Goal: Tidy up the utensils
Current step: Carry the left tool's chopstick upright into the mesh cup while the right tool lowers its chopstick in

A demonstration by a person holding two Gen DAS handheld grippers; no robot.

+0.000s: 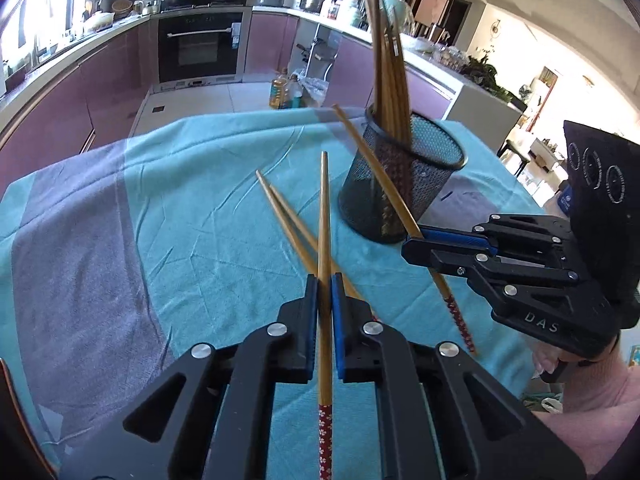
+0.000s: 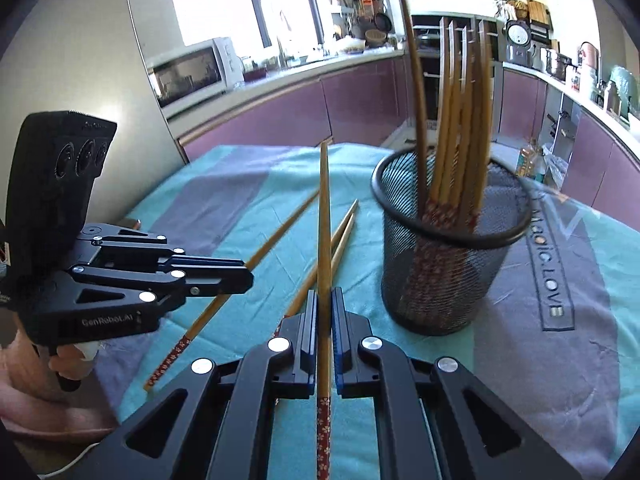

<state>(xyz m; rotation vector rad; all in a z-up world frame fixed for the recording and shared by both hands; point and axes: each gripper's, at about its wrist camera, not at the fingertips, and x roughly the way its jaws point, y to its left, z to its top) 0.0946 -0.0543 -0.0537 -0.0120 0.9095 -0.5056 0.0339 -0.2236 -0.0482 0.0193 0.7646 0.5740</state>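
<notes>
A black mesh cup (image 1: 400, 184) stands on the teal and grey cloth (image 1: 192, 216) and holds several wooden chopsticks (image 1: 390, 80); it also shows in the right wrist view (image 2: 444, 256). My left gripper (image 1: 324, 284) is shut on one chopstick (image 1: 324, 216), held above the cloth. My right gripper (image 2: 324, 300) is shut on another chopstick (image 2: 324, 208), and shows in the left wrist view (image 1: 416, 246) beside the cup. Two loose chopsticks (image 1: 288, 220) lie crossed on the cloth between the grippers, and they also show in the right wrist view (image 2: 340, 236).
The table edge (image 1: 224, 118) drops to the kitchen floor, where an oil bottle (image 1: 279, 90) stands. Purple cabinets and an oven (image 1: 200, 46) line the far wall. A microwave (image 2: 188, 74) sits on the counter.
</notes>
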